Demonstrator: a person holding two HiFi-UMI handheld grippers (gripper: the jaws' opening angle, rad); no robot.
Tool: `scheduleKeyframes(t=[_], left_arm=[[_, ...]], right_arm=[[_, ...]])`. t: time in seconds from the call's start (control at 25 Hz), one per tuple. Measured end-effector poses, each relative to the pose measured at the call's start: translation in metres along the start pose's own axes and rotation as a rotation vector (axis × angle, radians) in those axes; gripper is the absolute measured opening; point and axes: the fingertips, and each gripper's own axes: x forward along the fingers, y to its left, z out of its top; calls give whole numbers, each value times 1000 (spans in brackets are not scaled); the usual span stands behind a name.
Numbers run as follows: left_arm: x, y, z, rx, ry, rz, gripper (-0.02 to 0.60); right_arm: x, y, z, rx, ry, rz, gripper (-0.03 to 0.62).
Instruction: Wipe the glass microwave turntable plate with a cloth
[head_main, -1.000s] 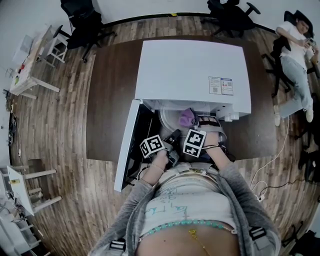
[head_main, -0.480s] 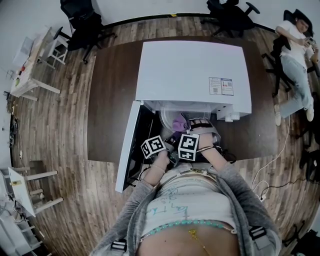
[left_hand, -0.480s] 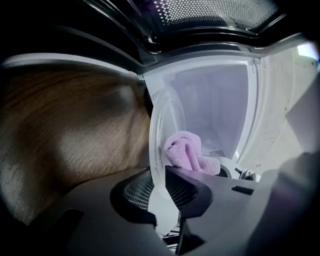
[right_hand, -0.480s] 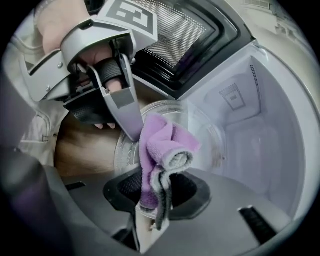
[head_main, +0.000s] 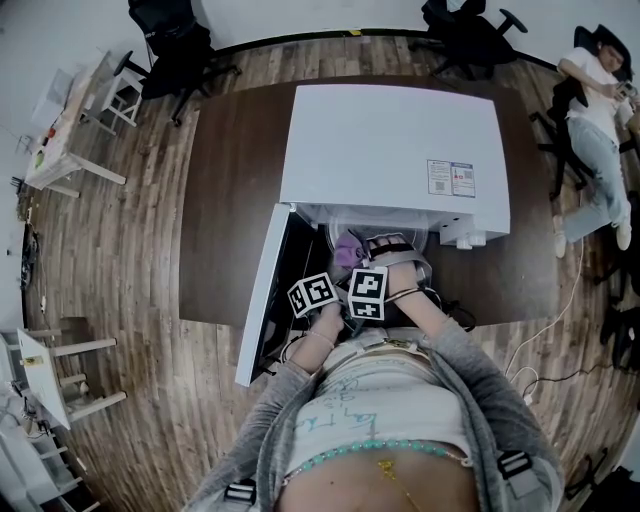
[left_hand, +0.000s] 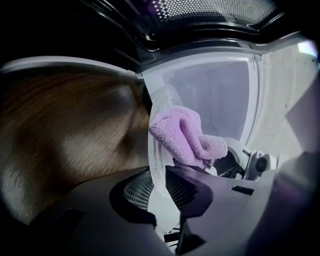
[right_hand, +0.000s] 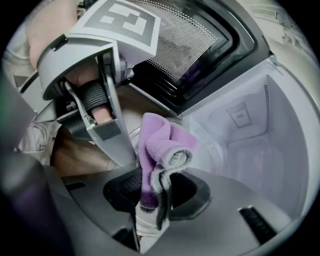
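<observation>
**Turntable plate held at the oven mouth, cloth on its face**

Setup, head view: wood plank floor (head_main: 120, 260) with a dark brown table (head_main: 230, 200) on it. A white microwave (head_main: 390, 140) stood on the table. Its door (head_main: 262, 290) was swung open to the left side of the view. The person stood directly in front of the opening, both grippers close together at the cavity mouth.

Cavity (right_hand: 260, 135): white walls, seen past the cloth in the right gripper view.

Glass turntable plate (left_hand: 156, 172): out at the front of the opening, between the open door and the cavity. It showed edge-on in the left gripper view, with the rim running up from the jaws.

Cloth (right_hand: 157, 137): purple, folded into a thick wad. In the left gripper view it sat bunched against the plate's far face, just above the jaws.

Left gripper (left_hand: 159, 189): jaws clamped on the plate's rim, ribbed pads on either face of the glass.

Right gripper (right_hand: 152, 192): jaws closed on the lower end of the cloth. The folded end stood up out of the pads, just beside the left gripper's finger
</observation>
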Motion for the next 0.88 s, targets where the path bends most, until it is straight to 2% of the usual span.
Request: scheduleKeyframes(t=[0.44, 0.88], left_arm=[[1, 0, 0, 3, 19, 2, 67], [2, 2, 0, -5, 24, -5, 66]], right_arm=[[7, -18, 16, 25, -33, -7, 123], [19, -47, 18, 93, -57, -70, 124]])
